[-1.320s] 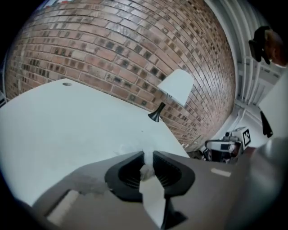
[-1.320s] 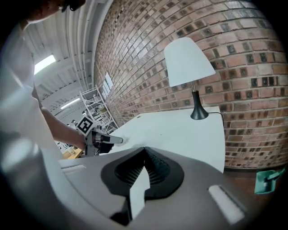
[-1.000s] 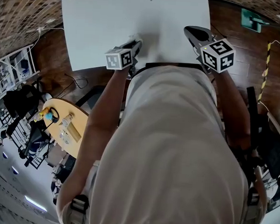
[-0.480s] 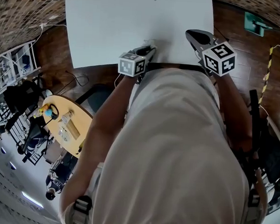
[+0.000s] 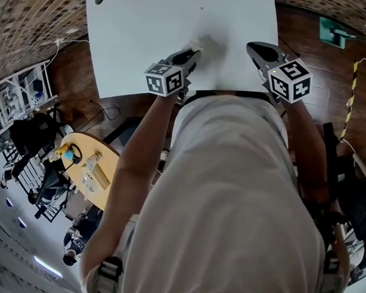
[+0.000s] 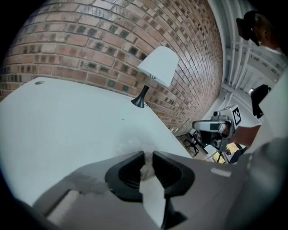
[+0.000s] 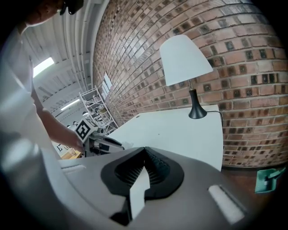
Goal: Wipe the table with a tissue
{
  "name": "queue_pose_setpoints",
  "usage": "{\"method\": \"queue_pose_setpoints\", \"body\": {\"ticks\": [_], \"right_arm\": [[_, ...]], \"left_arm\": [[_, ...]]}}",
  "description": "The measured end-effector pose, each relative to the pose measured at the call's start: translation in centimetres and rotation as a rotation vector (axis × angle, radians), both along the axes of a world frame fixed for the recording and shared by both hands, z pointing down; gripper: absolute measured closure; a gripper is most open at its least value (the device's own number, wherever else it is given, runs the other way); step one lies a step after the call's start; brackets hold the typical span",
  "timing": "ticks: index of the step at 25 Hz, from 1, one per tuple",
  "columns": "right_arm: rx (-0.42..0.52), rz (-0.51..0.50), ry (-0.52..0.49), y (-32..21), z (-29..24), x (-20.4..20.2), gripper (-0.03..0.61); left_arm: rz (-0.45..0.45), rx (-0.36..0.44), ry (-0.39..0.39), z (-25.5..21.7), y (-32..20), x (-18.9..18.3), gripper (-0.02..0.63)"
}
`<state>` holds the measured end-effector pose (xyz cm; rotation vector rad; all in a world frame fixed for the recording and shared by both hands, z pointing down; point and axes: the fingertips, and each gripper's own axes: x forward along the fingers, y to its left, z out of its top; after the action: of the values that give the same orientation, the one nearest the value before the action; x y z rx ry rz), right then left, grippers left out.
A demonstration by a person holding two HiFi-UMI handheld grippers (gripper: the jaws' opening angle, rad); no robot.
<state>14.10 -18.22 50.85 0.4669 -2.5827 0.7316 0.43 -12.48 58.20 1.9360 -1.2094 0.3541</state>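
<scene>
In the head view a white table (image 5: pixel 146 24) fills the top. My left gripper (image 5: pixel 193 53) reaches onto it near the front edge, shut on a crumpled white tissue (image 5: pixel 205 45) that lies against the tabletop. The left gripper view shows that gripper (image 6: pixel 148 155) with its jaws pinching the tissue (image 6: pixel 145 170) over the table (image 6: pixel 67 117). My right gripper (image 5: pixel 256 49) hovers over the table's right front part, apart from the tissue. In its own view the right gripper (image 7: pixel 144 150) has its jaws together with nothing held.
A white-shaded lamp (image 6: pixel 158 67) stands at the table's far end by a brick wall (image 7: pixel 252 76). A round wooden side table (image 5: pixel 87 165) with small items sits low on the left. Metal racks (image 5: pixel 20 91) stand further left. The table's right edge drops to wooden floor (image 5: pixel 310 45).
My left gripper has slid with the tissue to the right and then further onto the table, away from the person. The right gripper has stayed where it was.
</scene>
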Motion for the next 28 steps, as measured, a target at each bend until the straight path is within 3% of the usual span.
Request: {"method": "queue_pose_setpoints", "body": {"ticks": [9, 12, 18, 22, 28], "right_arm": [[0.036, 0.086, 0.023, -1.8, 0.3, -0.1, 0.571], [0.026, 0.060, -0.006, -2.5, -0.7, -1.5, 0.571], [0.013, 0.074, 0.001, -3.0, -0.7, 1.1, 0.571], [-0.017, 0.087, 0.027, -2.6, 0.1, 4.0, 0.571], [-0.031, 0.145, 0.030, -3.7, 0.7, 3.6, 0.571]], "left_arm": [[0.016, 0.063, -0.071, -0.4, -6.6, -3.3, 0.548], [-0.033, 0.057, -0.116, -1.3, -8.0, -5.2, 0.548], [-0.062, 0.012, -0.099, 0.0, -10.6, -4.4, 0.546], [-0.108, -0.021, -0.046, 1.6, -12.3, -2.7, 0.546], [-0.158, -0.017, -0.080, 2.3, -16.6, -6.1, 0.546]]}}
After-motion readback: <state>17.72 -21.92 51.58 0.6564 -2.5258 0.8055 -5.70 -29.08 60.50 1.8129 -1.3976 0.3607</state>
